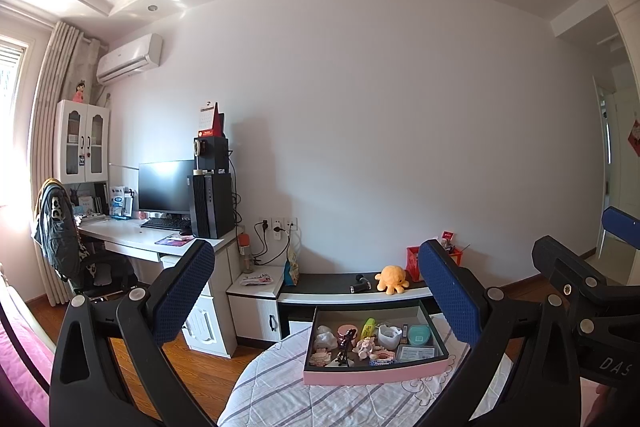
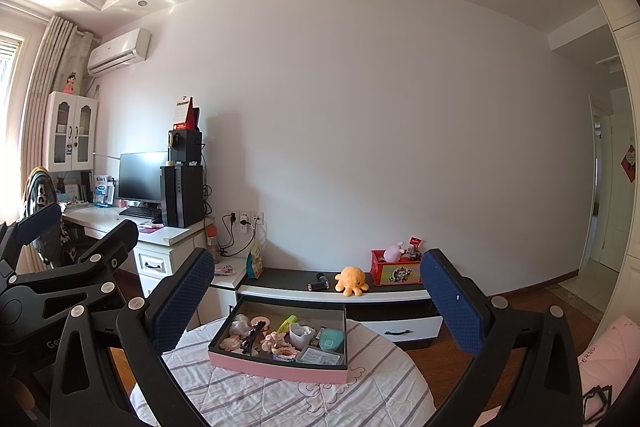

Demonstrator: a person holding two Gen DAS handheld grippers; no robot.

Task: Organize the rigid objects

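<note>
Left gripper [image 1: 316,291]: wide open, empty, raised above the bed [image 1: 280,387].
Right gripper [image 2: 318,293]: wide open, empty.
Tray [image 2: 276,369]: on bed, holding trinkets.
Right view only: red box [image 2: 396,273] front, unblocked.
Left view only: pink bedding [image 1: 20,359].

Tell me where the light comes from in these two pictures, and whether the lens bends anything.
Left wrist view: daylight blows out the window at far left; ceiling lines curve from the fisheye. Right wrist view: the same glare at the window, and the door frame bows; the tray stays sharp and evenly lit.
</note>
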